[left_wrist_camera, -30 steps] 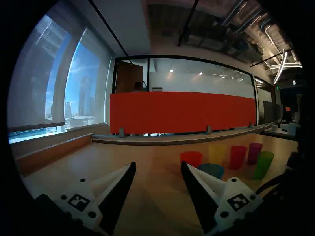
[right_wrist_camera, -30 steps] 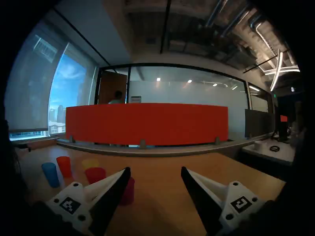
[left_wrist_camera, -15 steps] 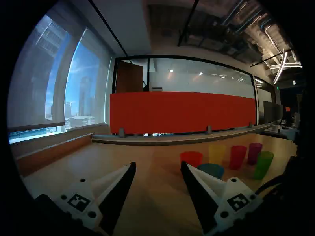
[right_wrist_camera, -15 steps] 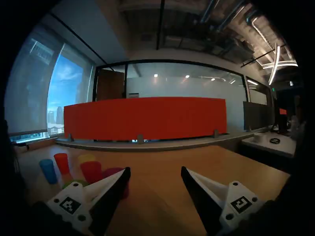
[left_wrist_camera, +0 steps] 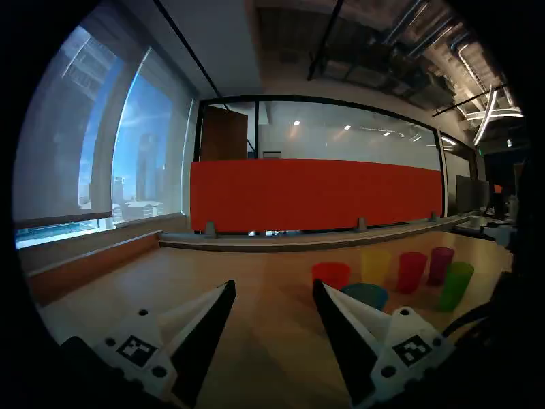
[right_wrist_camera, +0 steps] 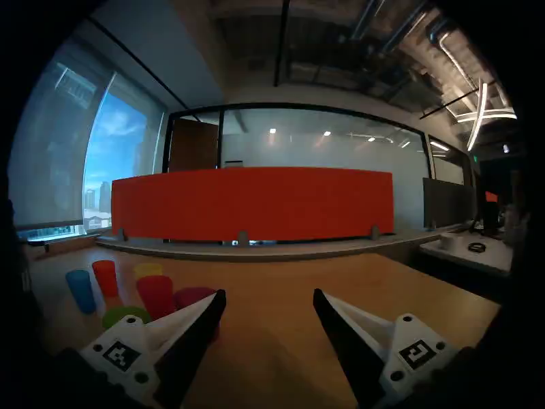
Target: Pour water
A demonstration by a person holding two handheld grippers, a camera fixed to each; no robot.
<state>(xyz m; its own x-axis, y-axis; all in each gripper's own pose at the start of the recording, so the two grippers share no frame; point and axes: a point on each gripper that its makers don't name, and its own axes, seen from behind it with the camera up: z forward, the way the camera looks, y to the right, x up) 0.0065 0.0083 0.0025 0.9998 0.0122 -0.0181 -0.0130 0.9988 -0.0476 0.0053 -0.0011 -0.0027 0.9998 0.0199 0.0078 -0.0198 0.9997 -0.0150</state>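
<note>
while it hovers over the table (left_wrist_camera: 269, 344), my left gripper (left_wrist_camera: 272, 292) gapes wide with nothing in it, the cups (left_wrist_camera: 411, 270) standing on the wood just past its right finger. my right gripper (right_wrist_camera: 269, 298) is spread and bare too, with the cups down by its left finger.

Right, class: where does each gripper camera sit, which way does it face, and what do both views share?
Left gripper view: on the open left gripper, low over the light wooden table, facing the long orange partition; its white fingers show.
Right gripper view: on the open right gripper, facing likewise; its white fingers show.
Shared: partition, table, blue plastic cup.
</note>
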